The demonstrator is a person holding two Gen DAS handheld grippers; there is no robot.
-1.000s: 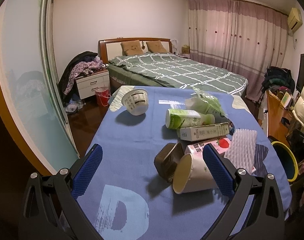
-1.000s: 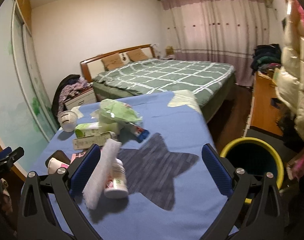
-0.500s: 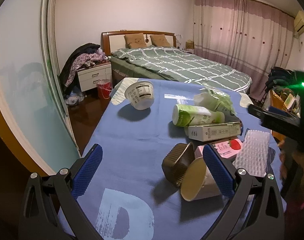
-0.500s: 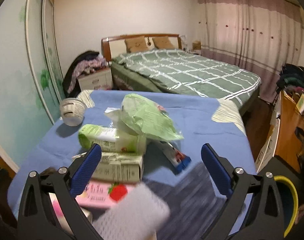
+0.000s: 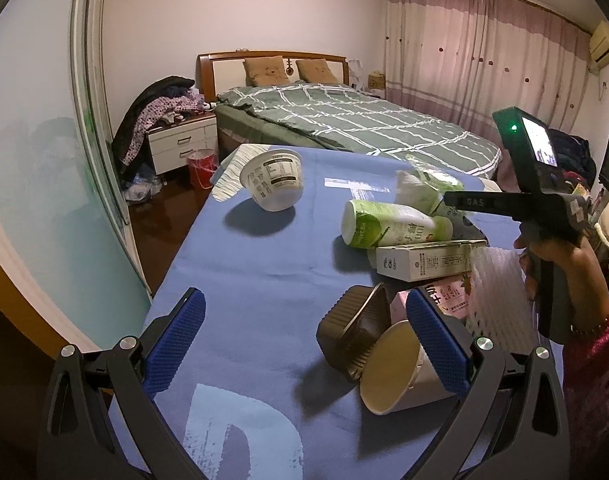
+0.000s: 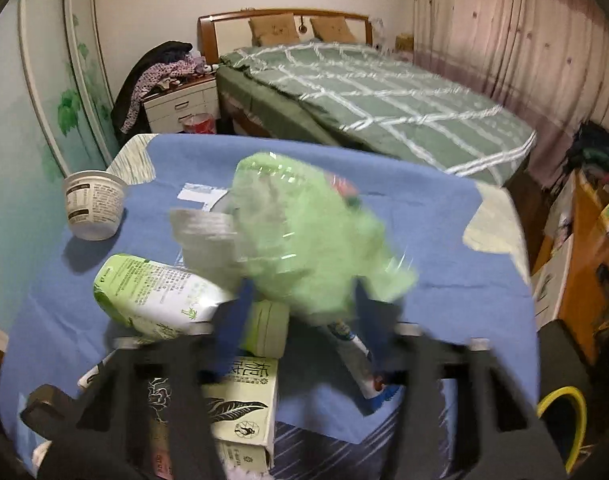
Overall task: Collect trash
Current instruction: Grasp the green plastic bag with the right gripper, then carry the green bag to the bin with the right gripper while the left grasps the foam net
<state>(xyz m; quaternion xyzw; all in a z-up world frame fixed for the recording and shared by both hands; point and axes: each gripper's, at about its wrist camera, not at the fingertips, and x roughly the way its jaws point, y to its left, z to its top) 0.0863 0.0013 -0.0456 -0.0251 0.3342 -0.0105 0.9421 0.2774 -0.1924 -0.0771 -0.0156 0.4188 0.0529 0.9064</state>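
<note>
Reaching over the blue tablecloth (image 5: 264,280), the right gripper (image 6: 300,312) had just been closing, its blurred jaws flanking a crinkly green plastic bag (image 6: 304,240); whether the pads gripped it was unclear. The left gripper (image 5: 304,340) hung wide open and empty, a paper cup (image 5: 392,368) lying by its right finger.

The right tool (image 6: 300,312) moves from the desk's right edge to the green bag (image 6: 304,236), its jaws closing around it.
</note>
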